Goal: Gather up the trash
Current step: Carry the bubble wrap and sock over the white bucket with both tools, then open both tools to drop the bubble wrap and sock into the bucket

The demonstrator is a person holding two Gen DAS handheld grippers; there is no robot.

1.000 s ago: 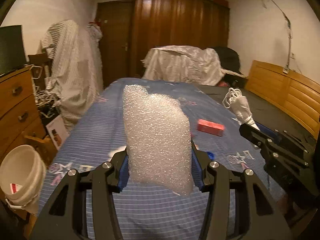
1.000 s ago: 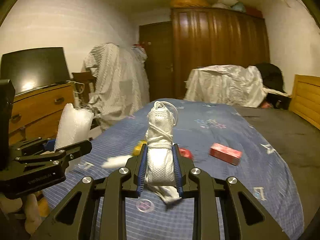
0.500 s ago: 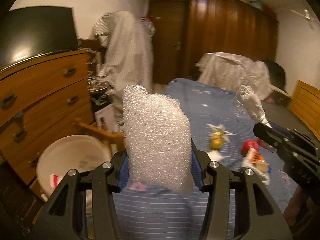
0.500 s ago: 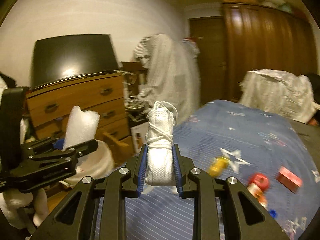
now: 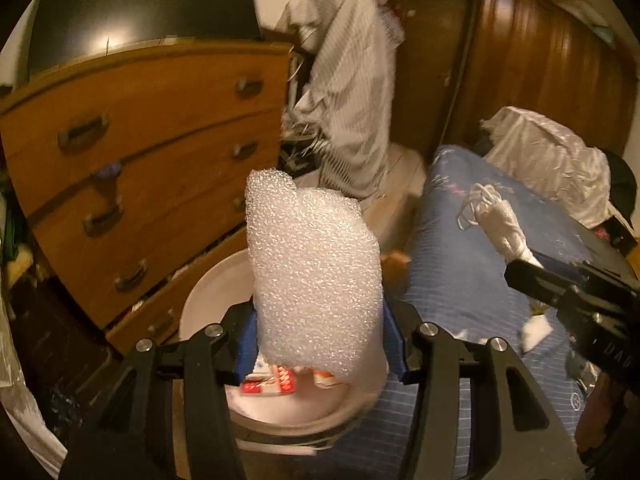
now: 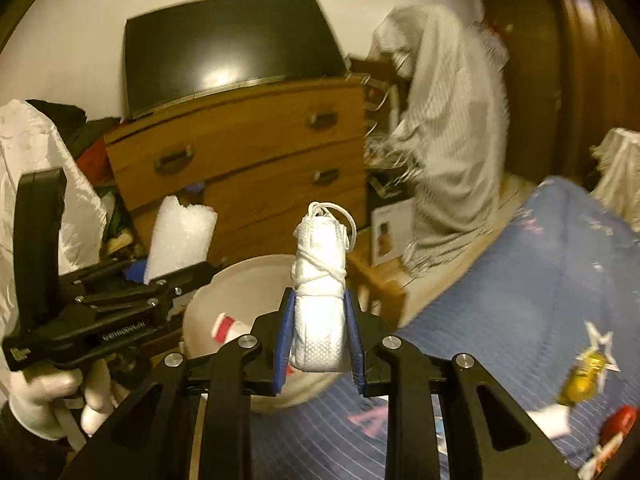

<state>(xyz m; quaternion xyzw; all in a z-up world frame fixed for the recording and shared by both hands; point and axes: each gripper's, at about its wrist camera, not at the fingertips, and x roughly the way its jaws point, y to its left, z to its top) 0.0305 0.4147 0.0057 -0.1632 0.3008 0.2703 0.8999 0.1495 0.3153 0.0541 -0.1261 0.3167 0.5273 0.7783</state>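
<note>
Pinching bubble wrap [image 5: 316, 280] in left hand-held gripper [image 5: 320, 344], over bucket [image 5: 208, 296]

A tall wad of white bubble wrap [image 5: 316, 280] stands upright at 12 o'clock above the white bucket [image 5: 200, 300]. A folded white mask [image 6: 320, 292], bound with its own cord, stands upright at the bucket's 3 o'clock rim. Red-and-white cartons [image 5: 270, 382] lie inside the bucket.
</note>
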